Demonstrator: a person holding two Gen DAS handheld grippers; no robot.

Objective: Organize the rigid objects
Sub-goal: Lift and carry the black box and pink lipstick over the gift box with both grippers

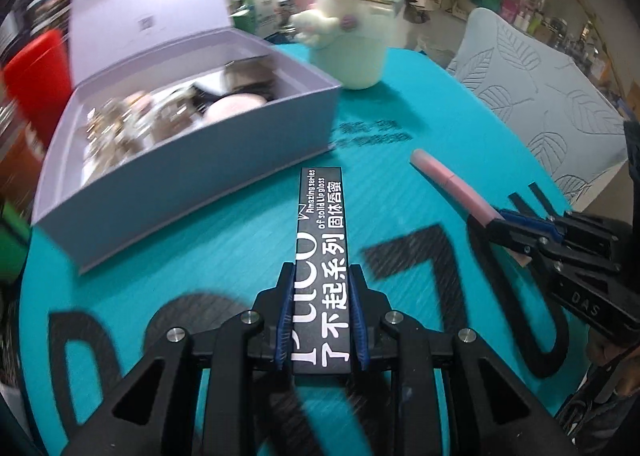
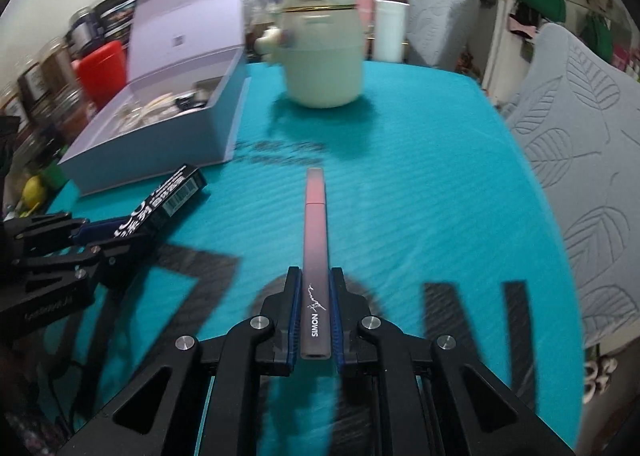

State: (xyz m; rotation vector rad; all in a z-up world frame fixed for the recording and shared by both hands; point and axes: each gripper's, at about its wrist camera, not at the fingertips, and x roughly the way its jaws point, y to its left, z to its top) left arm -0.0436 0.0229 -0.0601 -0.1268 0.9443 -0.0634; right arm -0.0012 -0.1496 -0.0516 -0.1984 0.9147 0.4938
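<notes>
Box [image 1: 192, 128], lavender, lid raised, stands on the teal mat [image 1: 440, 176] at the left, filled with small items too blurred to name. Beside its far right corner stands a cream bottle [image 1: 356, 36] with a handle and a figurine on its front. Grey leaf-embossed chairs [image 2: 580, 160] border the mat's right edge. Left gripper [image 1: 321, 284]: fingers pressed narrow on a black carton [image 1: 322, 240] printed in white, which projects forward above the mat toward the box's near wall. Right gripper [image 2: 316, 288]: fingers pressed narrow on a slim pink tube [image 2: 316, 224] marked SIMON, which points toward the bottle. Carton and tube lie side by side, apart, both near the box.
</notes>
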